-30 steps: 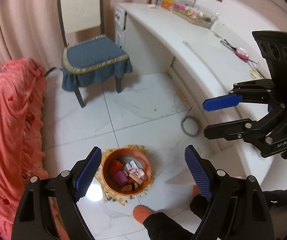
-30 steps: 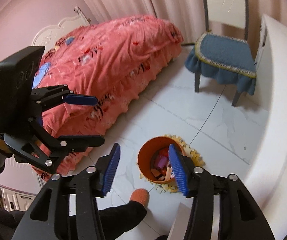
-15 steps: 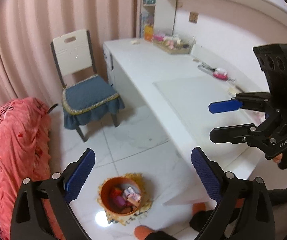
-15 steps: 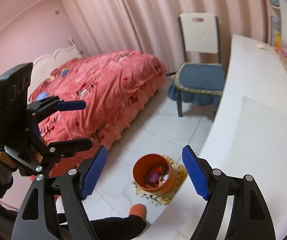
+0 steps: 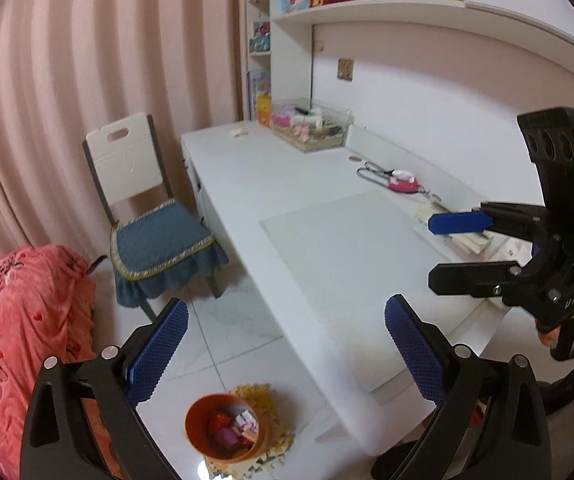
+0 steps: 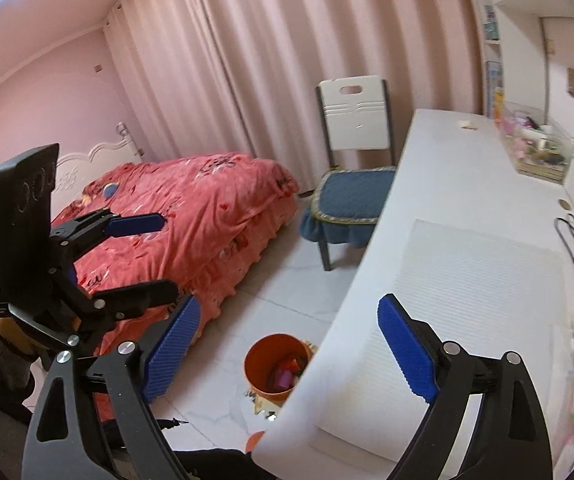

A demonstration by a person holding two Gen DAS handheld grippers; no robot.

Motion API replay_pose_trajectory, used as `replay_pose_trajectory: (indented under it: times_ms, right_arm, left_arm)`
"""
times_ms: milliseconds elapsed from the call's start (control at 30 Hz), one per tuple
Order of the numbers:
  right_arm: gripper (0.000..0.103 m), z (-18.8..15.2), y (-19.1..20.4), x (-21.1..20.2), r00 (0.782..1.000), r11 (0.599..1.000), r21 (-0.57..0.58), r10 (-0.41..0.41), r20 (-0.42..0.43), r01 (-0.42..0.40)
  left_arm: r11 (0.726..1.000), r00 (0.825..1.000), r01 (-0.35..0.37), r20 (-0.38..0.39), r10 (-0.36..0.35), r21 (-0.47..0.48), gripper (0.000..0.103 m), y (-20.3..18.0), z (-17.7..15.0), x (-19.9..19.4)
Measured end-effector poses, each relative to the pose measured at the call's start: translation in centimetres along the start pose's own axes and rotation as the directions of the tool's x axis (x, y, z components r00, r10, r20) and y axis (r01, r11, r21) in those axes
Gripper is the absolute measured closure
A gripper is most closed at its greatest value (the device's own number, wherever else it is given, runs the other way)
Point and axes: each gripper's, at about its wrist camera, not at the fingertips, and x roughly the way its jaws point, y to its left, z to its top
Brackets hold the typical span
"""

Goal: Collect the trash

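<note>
Both tools rose from the orange bin (image 5: 226, 426) of trash toward the counter (image 5: 327, 240), left tool (image 5: 287, 344) and right tool (image 6: 289, 344) jaws just opened wide, empty; bin loaded, counter scraps possibly left.

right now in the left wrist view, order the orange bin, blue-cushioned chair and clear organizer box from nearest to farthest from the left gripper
1. orange bin: on the floor, just below the open left gripper.
2. blue-cushioned chair: farther back, left of the desk.
3. clear organizer box: at the desk's far end.
</note>
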Motion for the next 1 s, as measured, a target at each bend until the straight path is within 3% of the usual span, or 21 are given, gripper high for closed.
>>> replay_pose_trajectory:
  times_ms: [333, 667, 833, 1000]
  right_arm:
    - [0.009, -1.2, -2.6, -4.3, 0.99, 0.993, 0.081, -0.089, 0.108, 0.081]
    - [0.009, -1.6, -3.5, -4.0, 0.99, 0.988, 0.123, -0.101, 0.097, 0.089]
    - [0.009, -1.7, -3.5, -3.4, 0.991, 0.987, 0.133, -0.101, 0.082, 0.089]
    - [0.009, -1.7, -3.6, -3.0, 0.992, 0.987, 0.134, -0.105, 0.077, 0.094]
  left_arm:
    - [0.998, 0.999, -0.007, 0.038, 0.009, -0.056, 0.006, -2.3, 1.5, 0.1]
    - [0.987, 0.996, -0.092, -0.014, 0.09, -0.133, 0.006, -2.8, 1.4, 1.1]
    - [0.982, 0.995, -0.084, -0.059, 0.075, -0.17, 0.006, -2.7, 0.9, 1.9]
    - [0.976, 0.991, -0.121, -0.072, 0.109, -0.179, 0.006, -2.8, 0.7, 1.8]
